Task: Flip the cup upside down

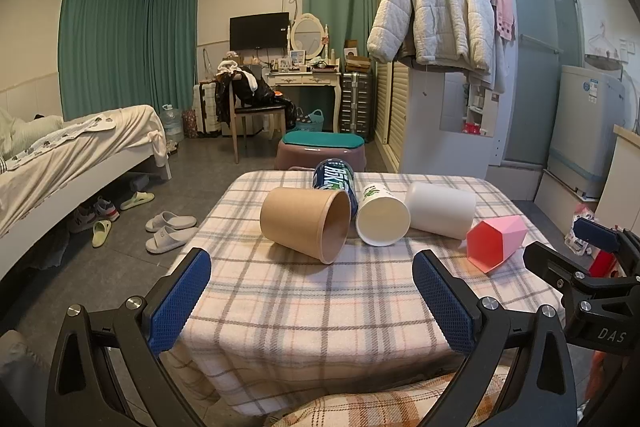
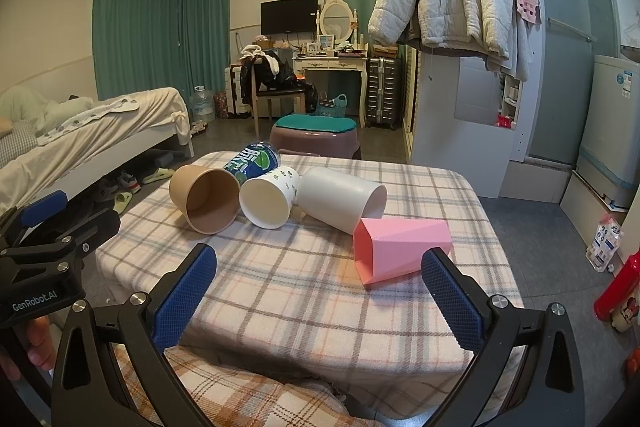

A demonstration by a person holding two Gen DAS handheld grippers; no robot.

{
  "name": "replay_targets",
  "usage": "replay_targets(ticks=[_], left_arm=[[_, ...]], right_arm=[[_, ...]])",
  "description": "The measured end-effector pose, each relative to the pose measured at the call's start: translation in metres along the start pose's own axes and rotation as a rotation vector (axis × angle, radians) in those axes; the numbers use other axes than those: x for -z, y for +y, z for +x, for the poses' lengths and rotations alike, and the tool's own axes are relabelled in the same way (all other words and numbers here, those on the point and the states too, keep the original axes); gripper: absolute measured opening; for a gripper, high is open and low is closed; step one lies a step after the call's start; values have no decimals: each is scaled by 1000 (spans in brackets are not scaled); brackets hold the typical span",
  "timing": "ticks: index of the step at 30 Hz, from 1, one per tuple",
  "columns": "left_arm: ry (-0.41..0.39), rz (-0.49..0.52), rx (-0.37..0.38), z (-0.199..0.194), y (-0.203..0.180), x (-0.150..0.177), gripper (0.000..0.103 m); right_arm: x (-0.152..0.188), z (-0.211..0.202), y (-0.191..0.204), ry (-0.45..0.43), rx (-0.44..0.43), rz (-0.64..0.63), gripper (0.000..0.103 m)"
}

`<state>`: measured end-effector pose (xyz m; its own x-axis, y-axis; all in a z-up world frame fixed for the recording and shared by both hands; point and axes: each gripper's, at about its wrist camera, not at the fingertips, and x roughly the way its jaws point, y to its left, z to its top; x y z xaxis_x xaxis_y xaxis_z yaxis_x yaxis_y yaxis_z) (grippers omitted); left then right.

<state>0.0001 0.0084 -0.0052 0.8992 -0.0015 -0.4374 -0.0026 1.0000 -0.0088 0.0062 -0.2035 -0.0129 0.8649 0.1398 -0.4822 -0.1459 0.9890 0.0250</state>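
Observation:
Several cups lie on their sides on a plaid-covered table (image 1: 320, 307) (image 2: 312, 287): a brown paper cup (image 1: 306, 223) (image 2: 204, 201), a white paper cup with green print (image 1: 382, 215) (image 2: 270, 197), a plain white cup (image 1: 440, 211) (image 2: 340, 199) and a pink faceted cup (image 1: 496, 241) (image 2: 400, 249). A blue-green can (image 1: 334, 179) (image 2: 252, 161) lies behind them. My left gripper (image 1: 312, 267) is open and empty, near the table's front. My right gripper (image 2: 320, 267) is open and empty, just short of the pink cup; it also shows in the left wrist view (image 1: 576, 251).
A purple stool with a teal cushion (image 1: 322, 151) stands beyond the table. A bed (image 1: 72, 155) is at the left with slippers (image 1: 168, 231) on the floor. A wardrobe with a hanging white jacket (image 1: 436, 3) and a washing machine (image 1: 588, 131) are at the right.

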Motion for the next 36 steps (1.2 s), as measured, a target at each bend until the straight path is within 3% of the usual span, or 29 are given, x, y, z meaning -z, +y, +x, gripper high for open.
replay_targets(ticks=[25,36], left_arm=[[-1,1,0,0,0,0,103],[21,-3,-29,13,-1,-14,103]], right_arm=[[1,2,2,-1,1,-3,103],[-17,2,-14,-5,6,-75,103]])
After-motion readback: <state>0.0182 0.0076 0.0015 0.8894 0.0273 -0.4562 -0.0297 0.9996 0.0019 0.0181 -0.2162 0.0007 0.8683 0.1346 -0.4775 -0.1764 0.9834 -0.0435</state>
